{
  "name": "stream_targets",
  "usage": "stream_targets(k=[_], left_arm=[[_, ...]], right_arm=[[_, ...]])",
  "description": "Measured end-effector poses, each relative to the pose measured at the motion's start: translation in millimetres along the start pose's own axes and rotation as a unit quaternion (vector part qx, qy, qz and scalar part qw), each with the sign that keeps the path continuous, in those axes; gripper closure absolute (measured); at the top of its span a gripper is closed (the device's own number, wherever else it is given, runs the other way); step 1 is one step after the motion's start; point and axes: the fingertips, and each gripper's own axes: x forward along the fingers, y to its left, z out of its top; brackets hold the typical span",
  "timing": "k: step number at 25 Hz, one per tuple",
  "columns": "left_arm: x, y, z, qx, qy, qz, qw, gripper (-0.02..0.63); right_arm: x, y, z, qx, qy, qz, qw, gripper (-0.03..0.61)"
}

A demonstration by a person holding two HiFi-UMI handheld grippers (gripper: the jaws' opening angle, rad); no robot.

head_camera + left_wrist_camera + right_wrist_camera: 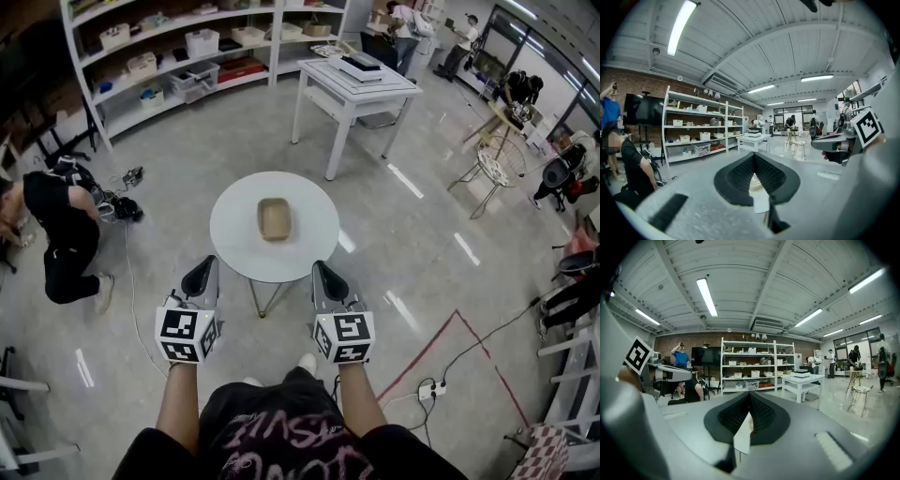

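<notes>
Two bare forearms reach out over a dark T-shirt with pink print (281, 433), each ending in one cube with black-and-white square markers: one cube on the left (187, 335), one on the right (343, 337). Beyond the cubes, the left gripper (201, 273) and the right gripper (324, 272) point forward side by side, well apart from each other, both at the near edge of one round white table on thin metal legs (232, 239).

In the left gripper view, the left gripper's two ribbed black pads (736, 176) meet at their tips with nothing pinched between them. The right gripper view shows the same: its two pads (761, 416) are pressed together at the tip, holding nothing.

One shallow tan rectangular tray (274, 218) lies alone near the middle of the round table, ahead of both grippers and between their lines, touched by neither.

Farther off stand one white rectangular table (349, 92), one long white shelving unit with bins (173, 58) and one white wire chair (494, 165). One person in black (58, 230) crouches on the grey floor at the left. One red line (439, 343) is marked on the floor at the right.
</notes>
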Motion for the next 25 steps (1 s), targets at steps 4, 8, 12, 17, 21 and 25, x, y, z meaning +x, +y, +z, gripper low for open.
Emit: stream_targets(k=[4,8,12,17,21,25], left_arm=[[2,0,-5,-0.003,0.005,-0.003,1.0,0.618],[1,2,-8,-0.007,0.004,-0.003,1.0,0.618],[0,4,-8,-0.011,0.004,-0.007,0.9999,0.618],[-6,6,-12,-0.019,0.007,-0.009,0.9998,0.618],[-12,8,-15,-0.018,0.007,-0.008,0.9998,0.618],[-13,9,-18,-0.021,0.008,-0.009,0.9997,0.618]], right_arm=[[1,1,0,-0.008,-0.003,0.003,1.0,0.572],[2,5,1,-0.011,-0.003,0.004,1.0,0.572],[1,7,0,-0.012,0.0,0.002,1.0,0.572],[-1,14,-2,-0.015,0.007,0.002,1.0,0.572],[-5,17,-3,-0.01,0.007,0.0,1.0,0.572],[-6,18,-4,-0.009,0.007,-0.003,1.0,0.572]])
